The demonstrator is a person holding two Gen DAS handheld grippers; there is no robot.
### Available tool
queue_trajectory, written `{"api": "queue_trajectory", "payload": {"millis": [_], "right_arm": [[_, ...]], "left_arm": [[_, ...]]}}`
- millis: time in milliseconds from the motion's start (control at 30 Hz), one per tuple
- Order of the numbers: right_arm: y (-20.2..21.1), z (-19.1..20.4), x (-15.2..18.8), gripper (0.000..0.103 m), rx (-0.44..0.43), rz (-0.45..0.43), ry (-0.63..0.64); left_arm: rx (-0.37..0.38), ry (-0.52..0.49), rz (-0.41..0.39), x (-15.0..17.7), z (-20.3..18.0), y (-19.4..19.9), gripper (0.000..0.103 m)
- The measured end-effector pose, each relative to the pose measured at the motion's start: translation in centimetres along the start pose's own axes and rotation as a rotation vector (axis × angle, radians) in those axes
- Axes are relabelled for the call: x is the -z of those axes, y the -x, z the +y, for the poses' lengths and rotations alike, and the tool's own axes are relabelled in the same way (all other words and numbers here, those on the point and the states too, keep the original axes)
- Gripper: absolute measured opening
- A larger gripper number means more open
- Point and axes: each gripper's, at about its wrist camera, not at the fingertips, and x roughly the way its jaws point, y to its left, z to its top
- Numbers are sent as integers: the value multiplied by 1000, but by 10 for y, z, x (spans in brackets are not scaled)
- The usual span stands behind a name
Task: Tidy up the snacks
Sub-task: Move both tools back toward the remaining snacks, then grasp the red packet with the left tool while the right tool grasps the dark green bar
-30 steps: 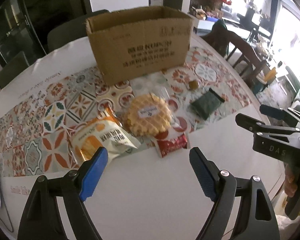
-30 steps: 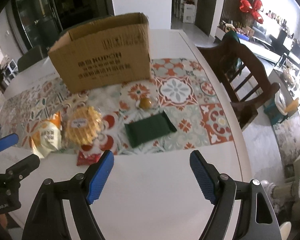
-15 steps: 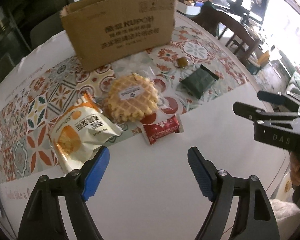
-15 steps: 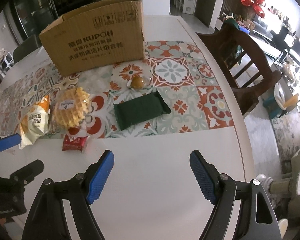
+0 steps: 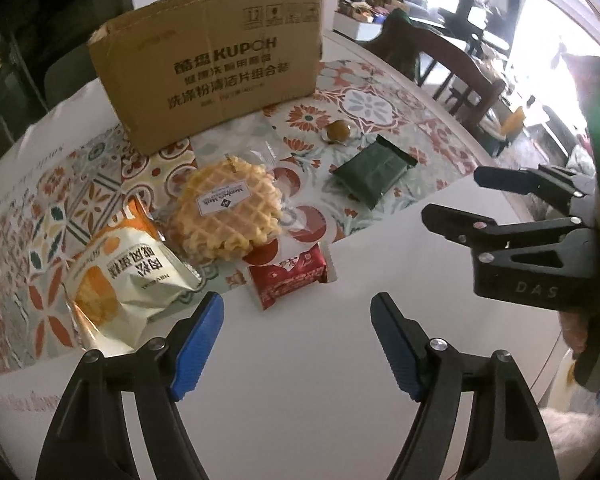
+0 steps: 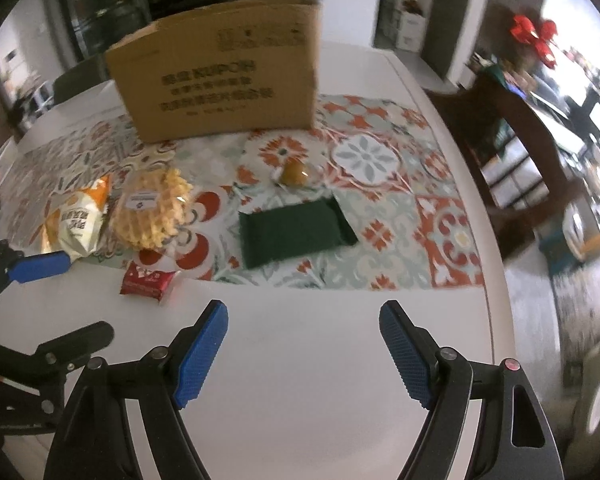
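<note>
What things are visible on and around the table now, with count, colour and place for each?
cardboard box: one, brown, back of the patterned mat
patterned mat: one, orange, green and white, on the white table
waffle: one, yellow, clear wrap, mat centre-left
orange-white packet: one, left of waffle
red packet: one, mat's front edge
dark green packet: one, mat centre
small brown round snack: one, behind green packet
wooden chair: one, dark brown, right of table
left gripper: black, blue pads, open
right gripper: same, open

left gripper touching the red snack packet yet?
Apart. In the left wrist view, bare white table shows between the left gripper fingers and the red snack packet; jaws open, empty.
</note>
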Motion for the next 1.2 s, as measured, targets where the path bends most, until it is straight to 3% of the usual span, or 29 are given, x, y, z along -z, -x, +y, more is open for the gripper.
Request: {"api": "queue_trajectory", "payload": {"millis": [167, 233, 533, 700, 1200], "right_arm": [[-10, -8, -12, 80, -24, 2, -19], [-10, -11, -15, 85, -9, -25, -13], [-17, -12, -29, 90, -30, -115, 108], [-45, -12, -34, 99, -82, -59, 124], [-94, -12, -47, 99, -102, 47, 127]], "left_arm": [[5, 111, -6, -3, 6, -5, 76], [2, 143, -14, -5, 8, -8, 76], [-102, 211, -29, -2, 6, -21, 77], [-104, 259, -6, 0, 8, -32, 77], [-116, 308, 45, -12, 13, -66, 77]]}}
